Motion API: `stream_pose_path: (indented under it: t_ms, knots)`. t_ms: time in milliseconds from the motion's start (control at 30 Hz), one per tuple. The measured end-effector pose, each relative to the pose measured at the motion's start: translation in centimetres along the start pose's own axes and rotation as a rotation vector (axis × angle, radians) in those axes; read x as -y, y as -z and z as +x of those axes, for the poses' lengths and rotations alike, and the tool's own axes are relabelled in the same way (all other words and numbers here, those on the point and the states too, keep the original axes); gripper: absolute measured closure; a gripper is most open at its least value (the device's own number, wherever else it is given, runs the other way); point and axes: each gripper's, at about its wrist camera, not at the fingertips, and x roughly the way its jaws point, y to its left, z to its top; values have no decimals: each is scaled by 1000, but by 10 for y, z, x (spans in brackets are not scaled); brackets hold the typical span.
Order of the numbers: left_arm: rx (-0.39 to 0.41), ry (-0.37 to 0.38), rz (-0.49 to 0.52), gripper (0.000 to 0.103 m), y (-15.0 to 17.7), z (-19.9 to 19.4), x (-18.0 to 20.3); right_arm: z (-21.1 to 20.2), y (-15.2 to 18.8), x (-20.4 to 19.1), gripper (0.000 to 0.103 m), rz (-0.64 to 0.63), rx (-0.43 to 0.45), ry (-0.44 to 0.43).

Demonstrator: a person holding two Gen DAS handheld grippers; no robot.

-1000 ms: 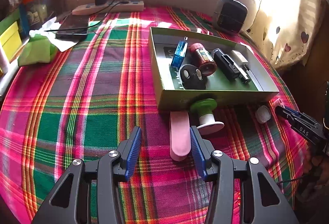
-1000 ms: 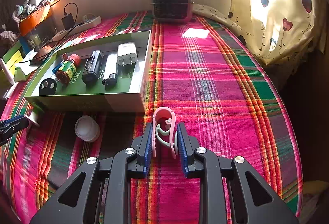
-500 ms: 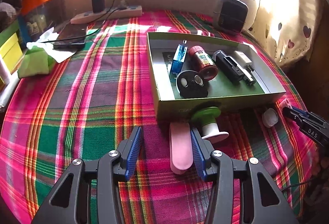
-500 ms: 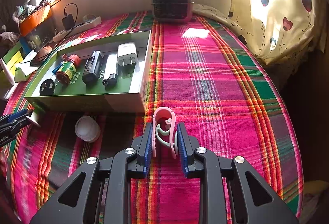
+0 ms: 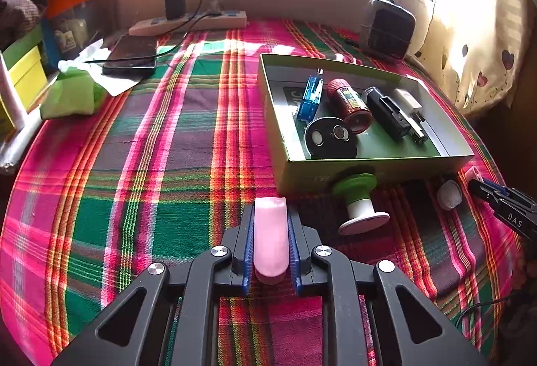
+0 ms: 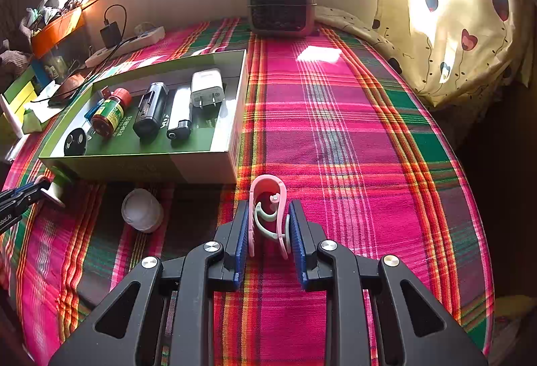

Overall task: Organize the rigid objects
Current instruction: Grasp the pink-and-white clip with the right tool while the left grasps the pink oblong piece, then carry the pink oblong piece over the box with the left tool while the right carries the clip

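Observation:
My left gripper (image 5: 270,215) is closing on a flat pink case (image 5: 270,242) lying on the plaid cloth, and its blue pads press both sides. My right gripper (image 6: 268,208) is shut on a pink clip (image 6: 268,185) with a pale green inner spring, resting on the cloth. The open green box (image 5: 369,169) just beyond holds a blue stick, a red bottle (image 5: 349,104), a black disc, a black pack and a white charger (image 6: 206,87). A green-and-white spool (image 5: 359,198) and a white cap (image 6: 142,210) lie in front of the box.
A small dark fan heater (image 6: 281,2) stands at the back by the window. A power strip (image 5: 188,22), a phone (image 5: 131,55) and a green cloth (image 5: 70,94) lie at the far left. A heart-print curtain (image 6: 463,30) hangs along the right edge.
The left jaws, wide open beside the pink case before, have closed onto it. The right gripper and its clip have not moved.

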Motion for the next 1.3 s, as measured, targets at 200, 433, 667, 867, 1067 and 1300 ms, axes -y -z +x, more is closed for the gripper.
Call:
stream_pose_path:
  t_ms: [200, 433, 667, 867, 1067, 1300]
  knots:
    - [3, -3, 3, 86, 1, 0, 1, 0, 0, 0, 79, 0, 0, 1]
    - [4, -3, 3, 86, 1, 0, 1, 0, 0, -1, 79, -1, 0, 1]
    - [4, -2, 2, 86, 1, 0, 1, 1, 0, 0, 79, -7, -1, 9]
    - [3, 2, -5, 86, 1, 0, 0, 1, 0, -2, 79, -12, -2, 16]
    - [2, 23, -3, 86, 0, -2, 3, 0, 0, -1, 79, -8, -1, 11]
    - [20, 32, -2, 86, -4, -10, 4, -3, -1, -5, 79, -20, 9, -6]
